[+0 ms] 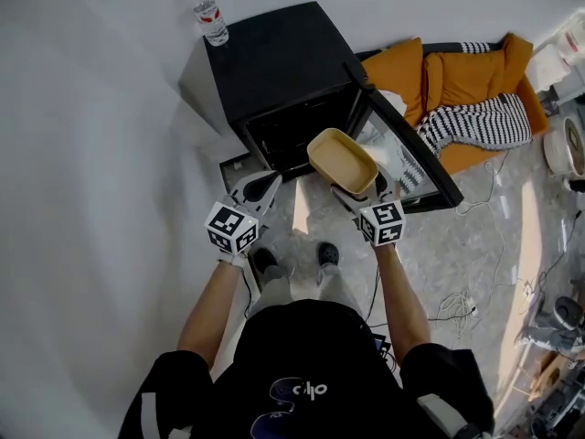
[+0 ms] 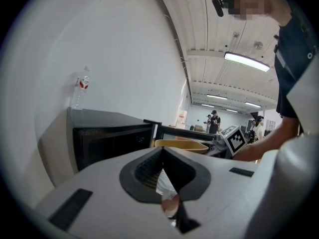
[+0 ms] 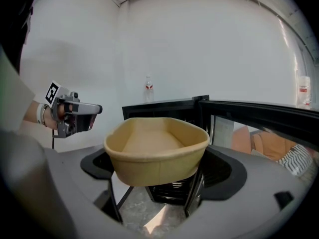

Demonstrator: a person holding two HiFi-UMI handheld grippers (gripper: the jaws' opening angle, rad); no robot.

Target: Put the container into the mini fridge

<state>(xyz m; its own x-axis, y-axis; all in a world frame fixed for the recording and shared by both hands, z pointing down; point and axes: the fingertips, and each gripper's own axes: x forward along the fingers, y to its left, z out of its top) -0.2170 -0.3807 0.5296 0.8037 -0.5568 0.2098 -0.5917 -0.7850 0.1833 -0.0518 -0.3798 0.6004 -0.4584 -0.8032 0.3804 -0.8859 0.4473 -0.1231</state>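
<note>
Looking down in the head view, a black box-shaped mini fridge (image 1: 274, 62) stands against the white wall with its door (image 1: 437, 174) swung open. A clear plastic water bottle (image 1: 211, 21) stands on its top. The right gripper (image 1: 358, 188) holds a tan, round-cornered paper container (image 1: 342, 158) in the air just before the open cavity. The left gripper (image 1: 267, 186) hovers beside it, apart from it. An orange sofa (image 1: 457, 76) with a black-and-white striped blanket (image 1: 480, 122) lies past the door.

In the left gripper view, the jaws are pressed together with nothing between them. The container's rim shows beyond, near the fridge front.

In the right gripper view, the jaws clamp the container by its sides. It sits level and empty, facing the fridge opening.
</note>
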